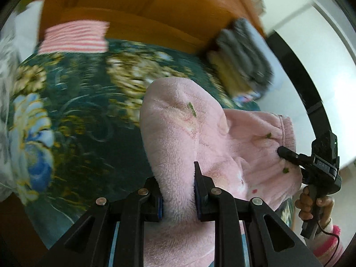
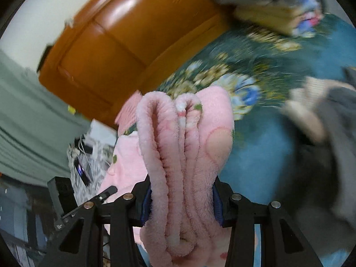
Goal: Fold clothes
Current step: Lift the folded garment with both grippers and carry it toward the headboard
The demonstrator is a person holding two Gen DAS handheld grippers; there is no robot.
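Both grippers, left (image 1: 178, 191) and right (image 2: 182, 202), are closed on the pink fleece (image 1: 178, 138), held above the bed (image 1: 77, 111). It looks soft, thick and light; bunched layers may slip, so edges give the better hold.

left tongs (image 1: 178, 191): clamped | right tongs (image 2: 182, 202): clamped, hand-held

The fleece garment (image 1: 189, 138) hangs between both grippers above the bedspread (image 1: 77, 111), with a striped cloth (image 1: 74, 36) and a stack of folded clothes (image 1: 242, 60) lying farther back against the wooden headboard (image 1: 138, 2).
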